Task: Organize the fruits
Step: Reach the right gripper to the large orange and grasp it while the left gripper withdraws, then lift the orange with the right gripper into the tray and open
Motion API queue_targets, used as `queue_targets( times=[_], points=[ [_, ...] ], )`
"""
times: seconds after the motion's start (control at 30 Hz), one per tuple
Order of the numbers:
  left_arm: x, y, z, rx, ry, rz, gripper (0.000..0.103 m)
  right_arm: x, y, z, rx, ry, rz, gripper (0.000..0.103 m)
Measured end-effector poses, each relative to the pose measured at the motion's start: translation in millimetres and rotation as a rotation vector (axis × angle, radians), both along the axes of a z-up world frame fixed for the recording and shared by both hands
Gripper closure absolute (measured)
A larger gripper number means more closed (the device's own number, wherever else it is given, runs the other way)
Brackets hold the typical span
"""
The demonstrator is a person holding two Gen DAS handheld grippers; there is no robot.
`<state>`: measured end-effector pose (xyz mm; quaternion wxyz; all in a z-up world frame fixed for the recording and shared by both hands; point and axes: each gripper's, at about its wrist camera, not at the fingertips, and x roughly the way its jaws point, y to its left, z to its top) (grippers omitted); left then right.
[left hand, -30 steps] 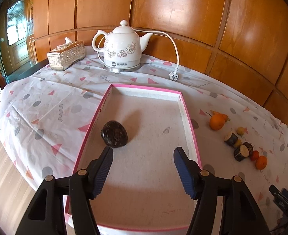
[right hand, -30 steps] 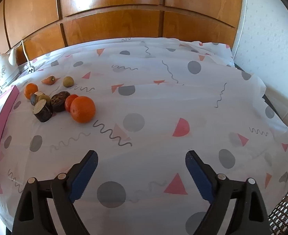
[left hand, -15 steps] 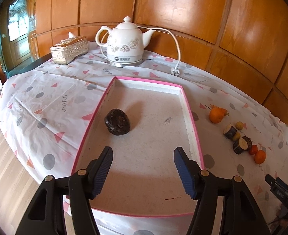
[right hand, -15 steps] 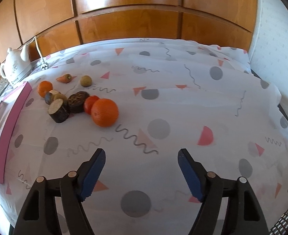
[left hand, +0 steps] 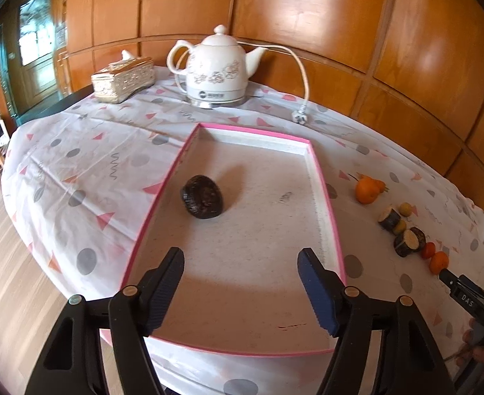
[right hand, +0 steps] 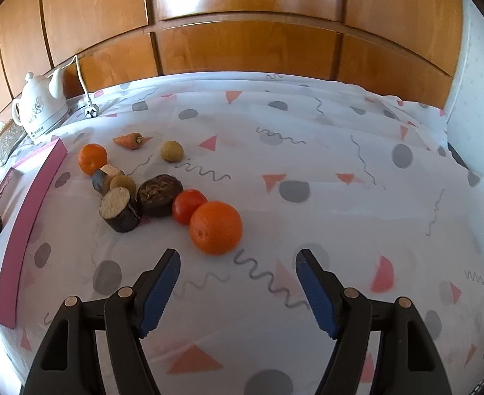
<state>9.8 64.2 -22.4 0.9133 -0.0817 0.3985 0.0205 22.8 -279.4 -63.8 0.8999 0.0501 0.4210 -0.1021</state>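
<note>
Right gripper (right hand: 237,271), empty and gaping, has neared the orange (right hand: 215,227) since earlier.

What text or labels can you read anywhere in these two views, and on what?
"DAS": white letters on the black device at the right edge of the left wrist view.
Kettle base: a round logo and a short line of characters, too small to read.
Nothing else carries text.
</note>
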Motion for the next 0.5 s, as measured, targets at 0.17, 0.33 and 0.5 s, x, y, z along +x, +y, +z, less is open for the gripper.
queue_targets(
  times=[0.17, 0.33, 0.5],
  points=[
    [-1, 8, -2, -0.003, 0.006, 0.035, 0.029, 16, 0, -5, -0.012, 0.022, 0.005, 0.029],
    [-1, 11, -3, -0.005, 0.009, 0.042, 0.029, 26, 6, -9, -0.015, 0.035, 0.055, 0.065],
    [-1, 22, -6, -0.015, 0.020, 0.088, 0.026, 20, 9, -6, -0.016, 0.041, 0.075, 0.066]
  ],
)
